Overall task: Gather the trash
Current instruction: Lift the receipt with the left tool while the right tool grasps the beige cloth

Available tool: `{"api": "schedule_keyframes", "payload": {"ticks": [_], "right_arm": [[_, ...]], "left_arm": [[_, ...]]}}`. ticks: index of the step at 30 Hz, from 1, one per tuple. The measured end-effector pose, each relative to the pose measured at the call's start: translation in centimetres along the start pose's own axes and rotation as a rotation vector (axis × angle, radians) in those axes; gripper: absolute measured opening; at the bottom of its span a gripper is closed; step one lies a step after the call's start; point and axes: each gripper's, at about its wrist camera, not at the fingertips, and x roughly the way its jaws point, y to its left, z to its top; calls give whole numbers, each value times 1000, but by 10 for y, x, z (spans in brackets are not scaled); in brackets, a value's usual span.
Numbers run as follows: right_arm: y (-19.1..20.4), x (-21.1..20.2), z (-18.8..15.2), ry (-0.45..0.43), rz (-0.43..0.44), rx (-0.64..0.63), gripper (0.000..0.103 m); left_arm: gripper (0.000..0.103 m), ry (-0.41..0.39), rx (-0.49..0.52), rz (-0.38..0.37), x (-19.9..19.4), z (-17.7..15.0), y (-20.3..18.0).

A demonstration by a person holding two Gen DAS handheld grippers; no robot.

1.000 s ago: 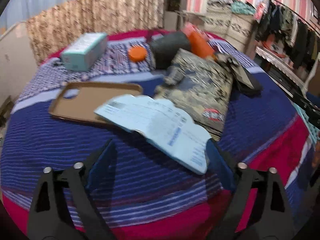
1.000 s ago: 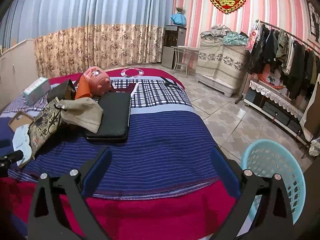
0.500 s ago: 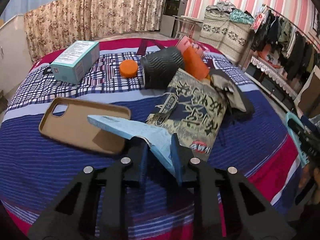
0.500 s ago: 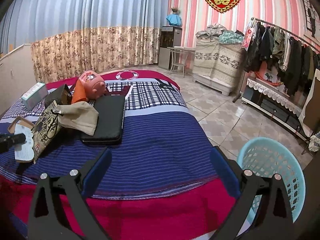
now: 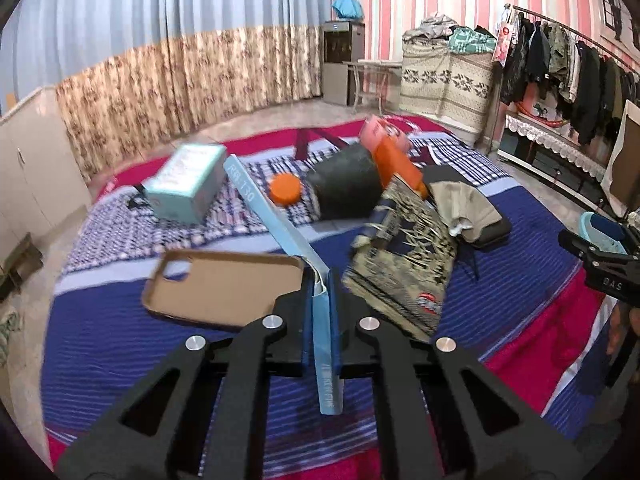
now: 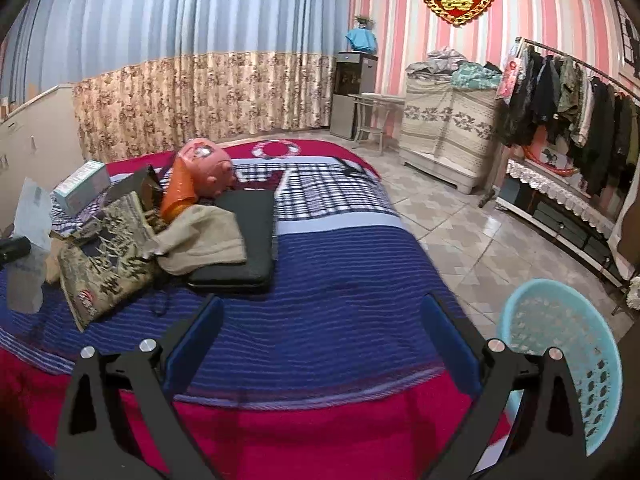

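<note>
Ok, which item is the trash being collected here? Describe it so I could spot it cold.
Start at the bed with the blue striped cover. Near its front edge, above the tan phone case, a pale blue paper slip sticks up, pinched in the left gripper. It is the only thin, flat, printed sheet, and the only item lifted off the cover.

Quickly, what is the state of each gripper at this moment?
Left gripper: closed on the light blue folded paper sheet, lifted off the bed.
Right gripper: open, holding nothing.
</note>
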Motion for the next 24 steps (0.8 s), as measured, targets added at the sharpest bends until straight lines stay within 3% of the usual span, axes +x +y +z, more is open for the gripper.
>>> {"api": "schedule_keyframes", "payload": {"ticks": [5,12,18,20,21,24], "right_arm": [[32,25,14,15,31,-62,96],[62,61,33,54,102,-38,96],[90,92,44,116,151,-61,96],[96,105,42,155,149,-78,91],[99,107,38,168,151,-84,79],[102,105,31,162,145,-131,63]], "left_arm": [[6,-21,-18,40,-4,6,24],[6,-39,-38,109,2,19,60],[6,-48,-31,132,10,24,67],[6,-46,-28,129,12,24,65],[6,-43,-27,122,14,24,64],[6,-46,-18,114,14,24,59]]}}
